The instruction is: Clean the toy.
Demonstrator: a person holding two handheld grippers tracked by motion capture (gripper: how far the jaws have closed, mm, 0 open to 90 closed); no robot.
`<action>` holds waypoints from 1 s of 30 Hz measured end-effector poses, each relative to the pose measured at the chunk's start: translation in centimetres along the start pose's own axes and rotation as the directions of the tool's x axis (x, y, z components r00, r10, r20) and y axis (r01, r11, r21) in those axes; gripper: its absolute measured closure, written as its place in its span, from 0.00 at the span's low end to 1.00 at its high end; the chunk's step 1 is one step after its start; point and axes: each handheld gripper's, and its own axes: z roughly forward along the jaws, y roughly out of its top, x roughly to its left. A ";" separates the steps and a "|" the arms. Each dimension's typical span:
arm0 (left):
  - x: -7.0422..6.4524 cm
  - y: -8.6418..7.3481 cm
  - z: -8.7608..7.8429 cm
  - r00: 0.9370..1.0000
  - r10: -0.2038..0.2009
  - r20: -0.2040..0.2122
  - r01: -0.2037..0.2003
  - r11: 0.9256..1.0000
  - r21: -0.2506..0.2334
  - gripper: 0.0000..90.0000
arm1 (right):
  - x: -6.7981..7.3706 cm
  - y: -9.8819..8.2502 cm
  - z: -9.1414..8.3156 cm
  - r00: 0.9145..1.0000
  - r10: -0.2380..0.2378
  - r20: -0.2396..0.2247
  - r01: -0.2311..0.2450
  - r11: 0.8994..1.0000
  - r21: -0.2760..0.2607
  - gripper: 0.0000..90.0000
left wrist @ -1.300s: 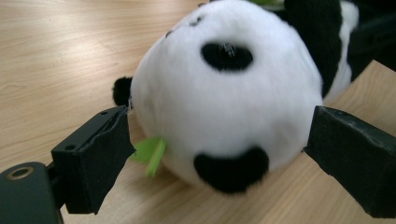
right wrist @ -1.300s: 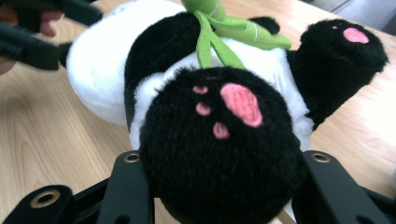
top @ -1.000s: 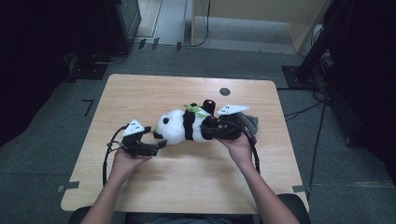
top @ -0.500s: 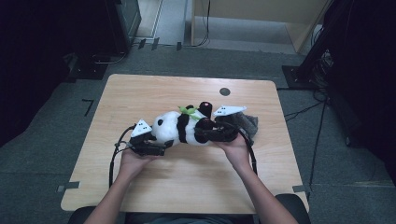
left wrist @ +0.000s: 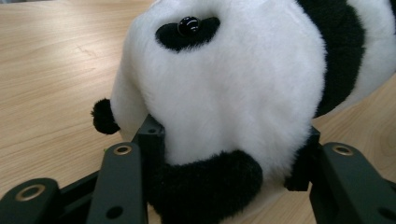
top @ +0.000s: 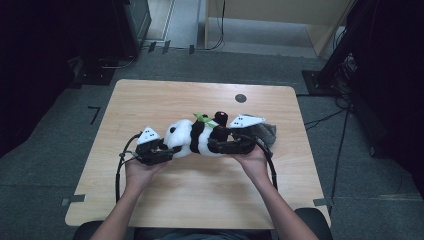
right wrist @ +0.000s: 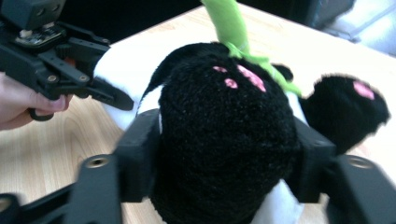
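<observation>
A toy panda (top: 192, 137) lies on its side near the middle of the wooden table (top: 165, 97), head to the left and feet to the right. A person holds it from both ends.

The left claw (top: 167, 152) has just been closing, and now its two black jaws press on the panda's head, one on each side, half shut around the soft fur. The right claw (top: 214, 146) has just been opening a bit. Its jaws sit on both sides of a black foot (right wrist: 229, 140) and seem to touch the fur. I think it holds the foot only loosely now.

I think the job in hand is passing the panda from one claw to the other, or lifting it with both. To do this well, the left claw should squeeze the head firmly before the right one lets go all the way. Soft fur slips, so both hands should stay calm and move slowly.

The left claw's view shows the panda's shiny black eye (left wrist: 189, 24) and a small ear (left wrist: 103, 116). The right claw's view shows pink paw marks (right wrist: 238, 74) and a green leaf (right wrist: 229, 23) up close. From above, a grey cloth (top: 265, 131) lies to the right, behind the right claw, and a dark round spot (top: 240, 98) sits on the far side of the table.
</observation>
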 end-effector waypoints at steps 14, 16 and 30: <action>0.6 2.2 -2.3 0.995 -0.083 0.056 0.082 0.996 0.024 0.55 | -0.3 -1.8 0.6 0.997 -0.075 -0.017 0.076 0.997 0.026 0.00; 0.3 2.4 -2.0 0.990 -0.119 0.076 0.115 0.992 0.046 0.54 | 0.1 -1.8 0.9 0.996 -0.080 -0.033 0.079 0.997 -0.010 0.00; -1.2 2.5 -1.5 0.995 -0.093 0.037 0.092 0.995 0.032 0.39 | 1.3 -2.6 1.6 0.981 -0.130 0.146 0.135 0.991 -0.021 0.35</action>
